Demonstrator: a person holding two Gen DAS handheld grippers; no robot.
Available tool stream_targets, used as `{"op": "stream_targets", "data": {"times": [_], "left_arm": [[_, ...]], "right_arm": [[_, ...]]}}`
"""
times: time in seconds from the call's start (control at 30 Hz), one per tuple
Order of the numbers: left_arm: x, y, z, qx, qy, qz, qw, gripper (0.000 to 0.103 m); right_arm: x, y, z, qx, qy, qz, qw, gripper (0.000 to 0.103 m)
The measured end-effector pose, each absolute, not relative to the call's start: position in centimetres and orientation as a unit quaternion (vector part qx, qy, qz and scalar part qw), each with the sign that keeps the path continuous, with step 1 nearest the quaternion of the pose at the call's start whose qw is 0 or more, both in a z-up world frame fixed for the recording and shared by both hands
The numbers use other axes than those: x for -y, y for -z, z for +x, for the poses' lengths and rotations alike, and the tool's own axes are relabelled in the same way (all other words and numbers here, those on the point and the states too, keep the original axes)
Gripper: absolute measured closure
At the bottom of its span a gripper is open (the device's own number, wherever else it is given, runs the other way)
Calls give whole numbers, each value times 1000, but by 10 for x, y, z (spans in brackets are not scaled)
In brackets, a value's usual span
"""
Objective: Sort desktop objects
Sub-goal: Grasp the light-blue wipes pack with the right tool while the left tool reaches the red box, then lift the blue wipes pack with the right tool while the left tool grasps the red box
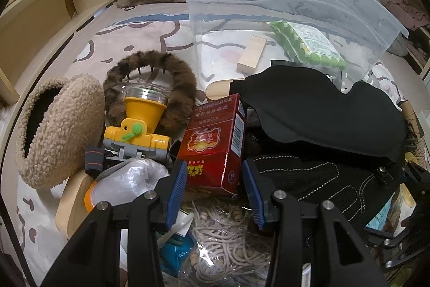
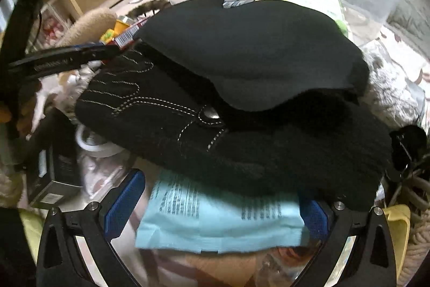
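The left claw (image 1: 215, 179) is clamped on the lower end of a red box (image 1: 215, 141) printed with gold emblems, Chinese characters and a barcode; the box stands amid the clutter on the bed, beside a yellow headlamp (image 1: 137, 125). The right claw (image 2: 215, 209) stands apart over a light-blue packet (image 2: 215, 222) whose dark print is too blurred to read.

Red box (image 1: 215, 144), yellow headlamp (image 1: 139, 125), white-stitched black glove (image 1: 322, 176).
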State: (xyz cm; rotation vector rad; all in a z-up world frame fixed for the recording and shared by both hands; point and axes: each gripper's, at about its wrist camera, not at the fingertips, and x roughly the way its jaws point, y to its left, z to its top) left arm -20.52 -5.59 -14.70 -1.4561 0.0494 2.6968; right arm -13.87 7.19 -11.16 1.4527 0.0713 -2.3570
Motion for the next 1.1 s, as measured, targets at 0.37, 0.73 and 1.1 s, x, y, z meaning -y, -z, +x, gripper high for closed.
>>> {"op": "stream_targets", "data": {"times": [0.37,0.73,1.1], "left_arm": [[56,148,-204,-20,-878,-476,41,60],[52,150,-202,-31,-877,-477,51,60],[54,154,-208,-27,-879,-474,38,60]], "right_arm": [[-82,107,-120,-72,840,504,188,24],[-123,91,-47,-91,820,521,219,24],[-141,107,-8,-86,799,561,197,24]]}}
